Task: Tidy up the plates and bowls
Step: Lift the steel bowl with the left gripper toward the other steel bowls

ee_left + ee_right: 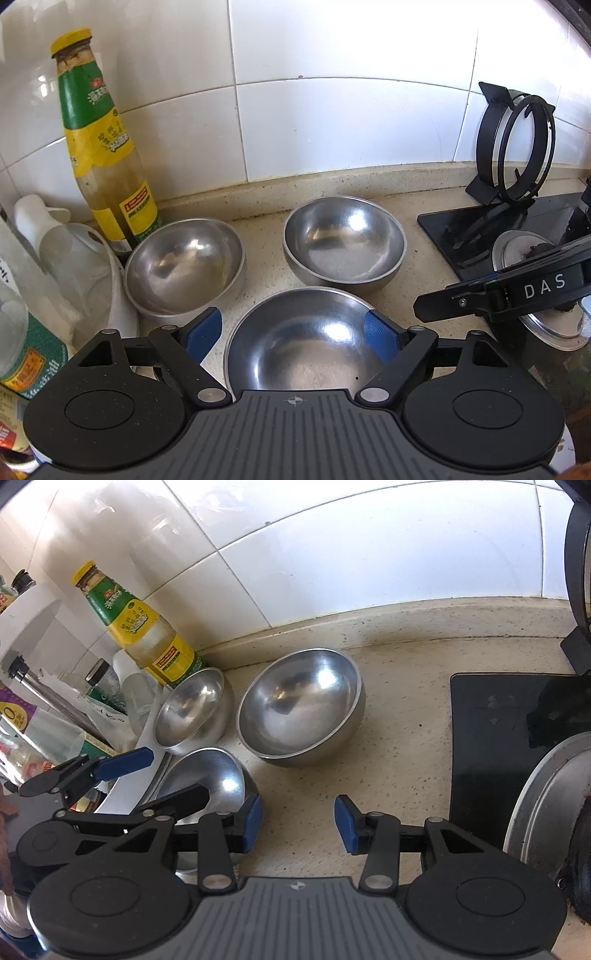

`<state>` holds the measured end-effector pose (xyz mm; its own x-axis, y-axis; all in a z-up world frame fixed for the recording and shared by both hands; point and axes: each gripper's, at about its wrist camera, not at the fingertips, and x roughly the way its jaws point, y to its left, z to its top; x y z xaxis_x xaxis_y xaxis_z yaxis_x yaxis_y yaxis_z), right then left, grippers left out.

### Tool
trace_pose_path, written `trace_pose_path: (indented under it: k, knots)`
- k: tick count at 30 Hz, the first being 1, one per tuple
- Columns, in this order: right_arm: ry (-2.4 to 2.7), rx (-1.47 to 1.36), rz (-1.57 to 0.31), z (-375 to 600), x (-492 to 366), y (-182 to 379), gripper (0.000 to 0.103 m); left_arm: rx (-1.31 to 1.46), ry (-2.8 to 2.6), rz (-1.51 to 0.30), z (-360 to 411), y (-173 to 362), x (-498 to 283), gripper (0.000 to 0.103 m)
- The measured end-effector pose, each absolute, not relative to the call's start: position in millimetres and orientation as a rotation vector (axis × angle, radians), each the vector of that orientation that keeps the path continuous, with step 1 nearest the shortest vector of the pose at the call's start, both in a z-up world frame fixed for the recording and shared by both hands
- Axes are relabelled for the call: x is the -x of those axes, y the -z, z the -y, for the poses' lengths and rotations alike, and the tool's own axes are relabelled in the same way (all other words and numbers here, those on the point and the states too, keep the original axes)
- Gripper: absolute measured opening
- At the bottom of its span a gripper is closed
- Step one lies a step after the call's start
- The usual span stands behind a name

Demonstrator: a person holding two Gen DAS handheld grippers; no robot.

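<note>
Left wrist view: my left gripper point(293, 332) is spread wide around the near steel bowl point(301, 347), not pinching. Two more steel bowls point(343, 242) sit separately on the desk point(424, 280). My right gripper point(299, 825) hangs part-spread, empty. Nothing stacked yet, I'd judge.

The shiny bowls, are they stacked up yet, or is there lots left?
Nothing looks stacked yet. Three steel bowls sit apart on the counter: the near bowl, the back right bowl and the left bowl, which is tilted beside the sauce bottle. The left gripper hangs open over the near bowl; the right gripper holds nothing. All the nesting is left.
</note>
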<state>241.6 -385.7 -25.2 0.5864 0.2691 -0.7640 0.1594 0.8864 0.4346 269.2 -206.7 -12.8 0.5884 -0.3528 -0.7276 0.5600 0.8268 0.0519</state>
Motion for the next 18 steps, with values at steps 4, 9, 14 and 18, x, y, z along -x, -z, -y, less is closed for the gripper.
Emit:
trace_pose_path:
  k: [4,9,14,18]
  knots:
    - [-0.054,-0.497,-0.951,389.3,-243.8,24.1,0.046,-0.307,0.544,-0.767,212.1,11.9,-273.1,0.089]
    - [-0.031,-0.500,-0.947,395.9,-247.4,22.5,0.048,-0.331,0.550,-0.758,221.3,10.9,-279.0,0.090]
    - [-0.013,-0.503,-0.943,402.2,-253.5,22.1,0.049,-0.355,0.557,-0.759,230.7,11.3,-287.5,0.091]
    - [0.000,-0.502,-0.930,407.5,-259.5,20.0,0.050,-0.361,0.559,-0.764,236.4,12.6,-296.4,0.092]
